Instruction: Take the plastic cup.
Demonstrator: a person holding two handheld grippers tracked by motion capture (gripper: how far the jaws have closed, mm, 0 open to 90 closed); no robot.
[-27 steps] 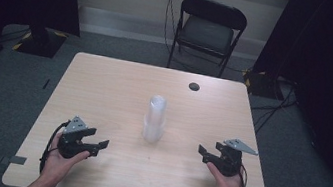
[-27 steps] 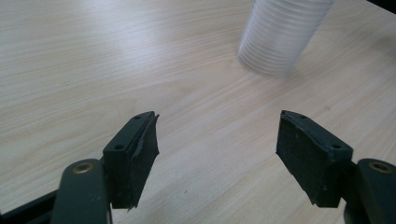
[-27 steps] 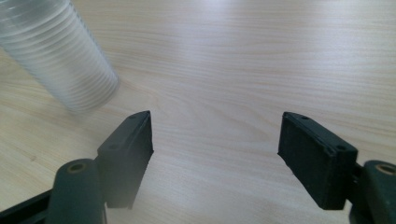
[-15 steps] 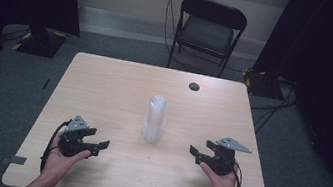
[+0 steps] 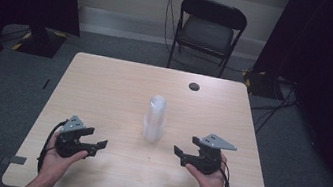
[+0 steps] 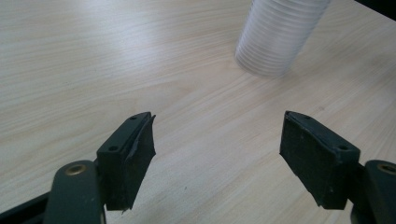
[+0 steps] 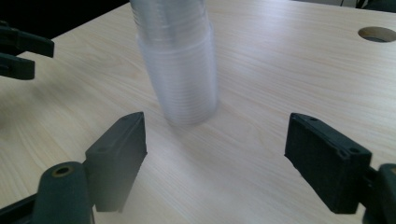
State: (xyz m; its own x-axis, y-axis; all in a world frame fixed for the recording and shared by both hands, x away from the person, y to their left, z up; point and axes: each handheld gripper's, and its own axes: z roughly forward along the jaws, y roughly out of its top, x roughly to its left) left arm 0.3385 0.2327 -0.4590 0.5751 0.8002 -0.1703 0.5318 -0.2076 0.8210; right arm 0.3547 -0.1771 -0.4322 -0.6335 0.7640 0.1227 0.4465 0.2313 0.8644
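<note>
A tall stack of clear plastic cups (image 5: 155, 119) stands upside down in the middle of the wooden table (image 5: 114, 90). My left gripper (image 5: 97, 146) rests near the front left, open, jaws wide apart and nothing between them; the stack (image 6: 278, 35) lies ahead to its upper right. My right gripper (image 5: 179, 155) sits at the front right, open and empty, pointing left toward the stack (image 7: 180, 65), which stands a short way beyond its jaws. The left gripper's black jaws (image 7: 18, 51) show at the far left edge of the right gripper view.
A round cable hole (image 5: 194, 86) is set in the table's far right part. A black folding chair (image 5: 206, 28) stands behind the table. Dark curtains hang on both sides, and cables run across the grey carpet.
My right gripper has slid left toward the cup stack. The left gripper has hardly moved.
</note>
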